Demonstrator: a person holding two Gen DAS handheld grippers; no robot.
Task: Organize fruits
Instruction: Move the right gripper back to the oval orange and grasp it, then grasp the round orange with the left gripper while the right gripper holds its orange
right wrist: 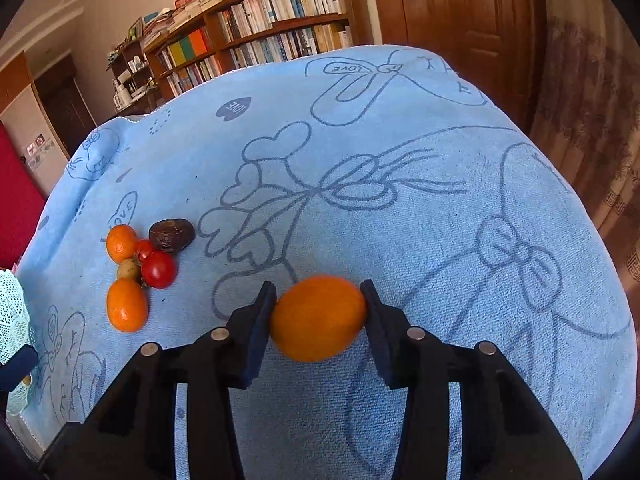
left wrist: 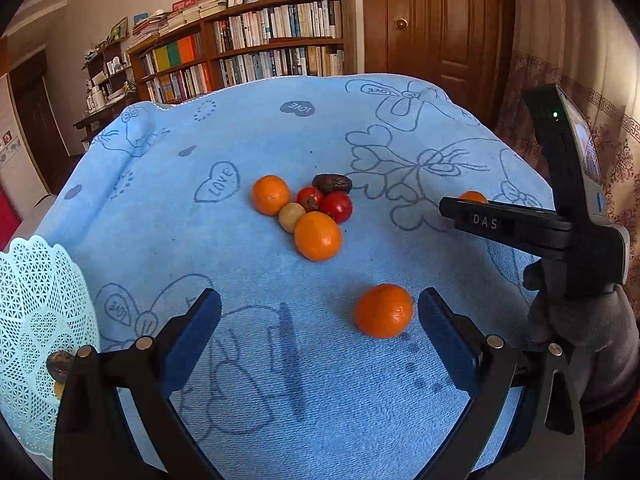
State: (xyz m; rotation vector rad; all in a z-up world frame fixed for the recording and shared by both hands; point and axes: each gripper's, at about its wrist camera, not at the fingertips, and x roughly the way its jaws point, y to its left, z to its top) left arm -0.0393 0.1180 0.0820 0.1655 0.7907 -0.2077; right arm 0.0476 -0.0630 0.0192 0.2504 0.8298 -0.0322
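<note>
Fruits cluster mid-tabletop; one orange is pinched in the right tool. The left tool is spread beside another orange. The lace basket at the left edge holds a dark fruit.

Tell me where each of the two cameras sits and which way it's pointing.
Left wrist: on the left gripper, looking forward over the blue cloth; its open fingers show, with the right gripper entering at right.
Right wrist: on the right gripper, facing the same way; its fingers clamp an orange.
Shared: the fruit cluster, cloth, bookshelf.
</note>
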